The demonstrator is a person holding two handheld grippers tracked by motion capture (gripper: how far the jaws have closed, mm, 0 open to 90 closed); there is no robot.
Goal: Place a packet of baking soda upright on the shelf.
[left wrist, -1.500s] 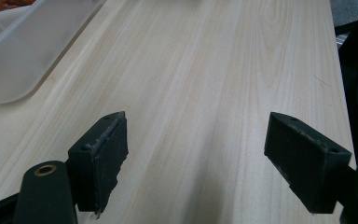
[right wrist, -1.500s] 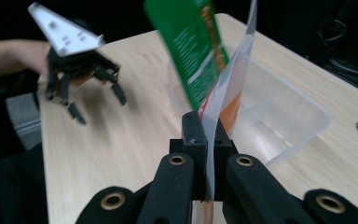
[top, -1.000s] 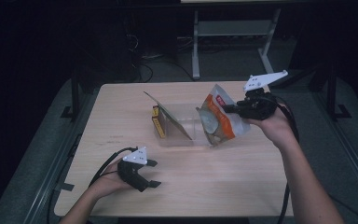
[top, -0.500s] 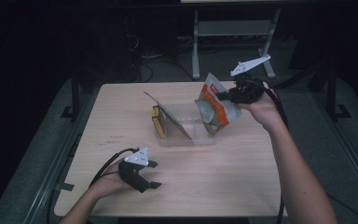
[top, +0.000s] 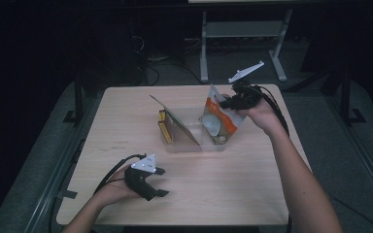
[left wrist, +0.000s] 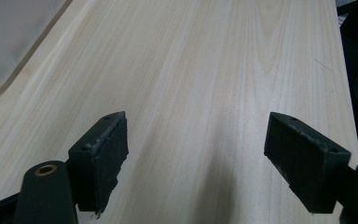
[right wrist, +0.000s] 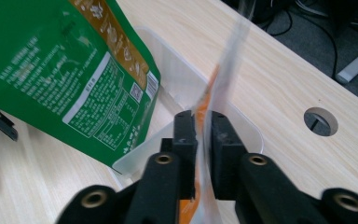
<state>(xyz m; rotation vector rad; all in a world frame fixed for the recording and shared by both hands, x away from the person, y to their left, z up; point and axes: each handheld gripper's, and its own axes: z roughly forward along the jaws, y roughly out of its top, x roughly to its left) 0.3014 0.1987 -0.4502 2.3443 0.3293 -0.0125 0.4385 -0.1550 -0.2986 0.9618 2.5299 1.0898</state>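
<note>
An orange snack packet (top: 217, 122) stands tilted in the right end of a clear plastic bin (top: 194, 141) at mid-table. My right gripper (top: 224, 103) is at the packet's top edge. In the right gripper view the packet's blurred edge (right wrist: 223, 65) runs up between the jaws, which have just been opening; a narrow gap shows at the right gripper (right wrist: 203, 140), so the pads no longer pinch it. A green pouch (right wrist: 65, 70) leans in the bin's (right wrist: 242, 122) other end. My left gripper (top: 161, 182) rests open on the table near the front, its jaws in the left gripper view (left wrist: 196, 154) wide apart over bare wood.
The pouch (top: 175, 124) leans as a slanted sheet in the bin's left half, with a yellow pack (top: 164, 129) beside it. A cable hole (right wrist: 320, 121) sits in the tabletop past the bin. Dark floor and a metal stand (top: 243, 29) lie beyond the far edge.
My right hand has carried the orange packet left and down from beside the bin to its right end, where the packet now stands. The left hand has stayed put.
</note>
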